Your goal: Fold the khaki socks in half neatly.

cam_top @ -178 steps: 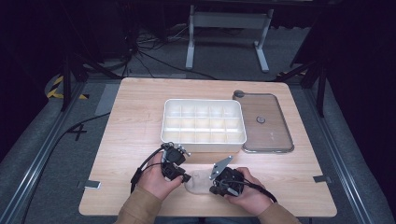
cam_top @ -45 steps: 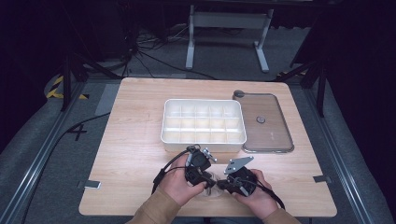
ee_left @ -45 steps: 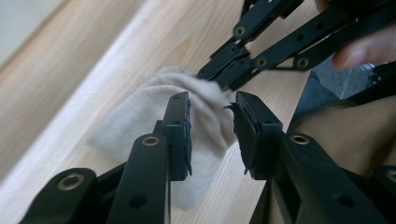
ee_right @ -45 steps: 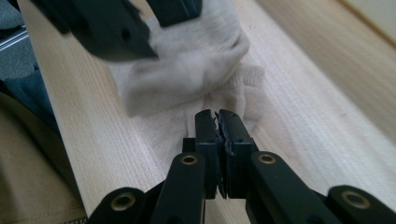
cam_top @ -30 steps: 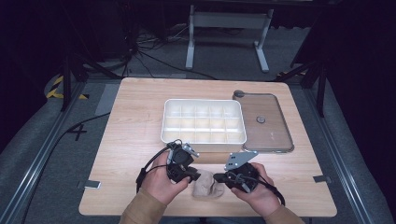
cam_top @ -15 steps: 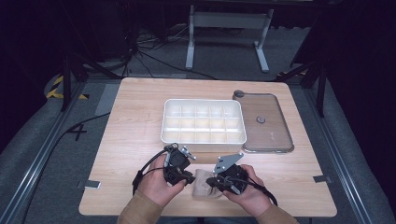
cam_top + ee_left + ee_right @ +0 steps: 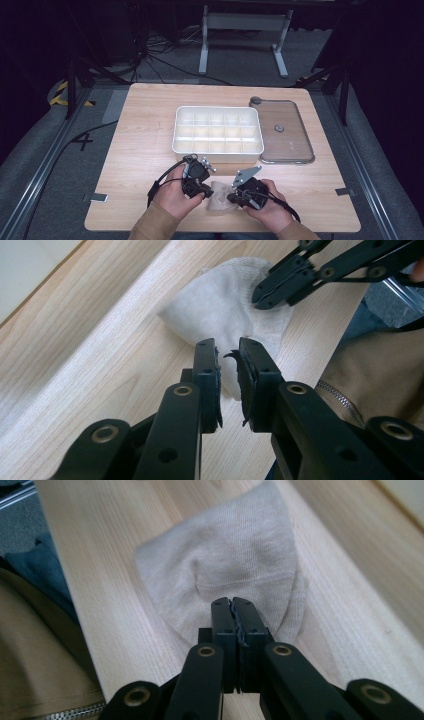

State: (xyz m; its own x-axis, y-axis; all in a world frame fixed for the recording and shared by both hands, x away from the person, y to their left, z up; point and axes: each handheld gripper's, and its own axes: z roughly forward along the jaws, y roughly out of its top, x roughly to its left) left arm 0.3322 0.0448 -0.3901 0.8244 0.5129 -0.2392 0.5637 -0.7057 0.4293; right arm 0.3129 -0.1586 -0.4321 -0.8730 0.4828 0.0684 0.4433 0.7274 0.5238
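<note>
Mid-fold, the beige cloth [image 7: 218, 196] lies on the counter's [image 7: 150, 150] near edge, right tongs [image 7: 233, 611] pinched together on it, left tongs [image 7: 227, 352] slightly apart over its edge; next, probably, clamp.

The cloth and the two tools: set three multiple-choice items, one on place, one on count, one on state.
1. Where does the cloth lie?
A in the tray
B on the lid
C on the table's near edge, between the hands

2. How many rows of compartments has the tray?
A three
B one
C six

3. How do the right tool's jaws stand?
A wide open
B shut at the cloth
C holding a lid

Key: 1 C, it lies on wood near the person; 2 A, three rows show; 3 B, the jaws meet at the cloth's edge.
</note>
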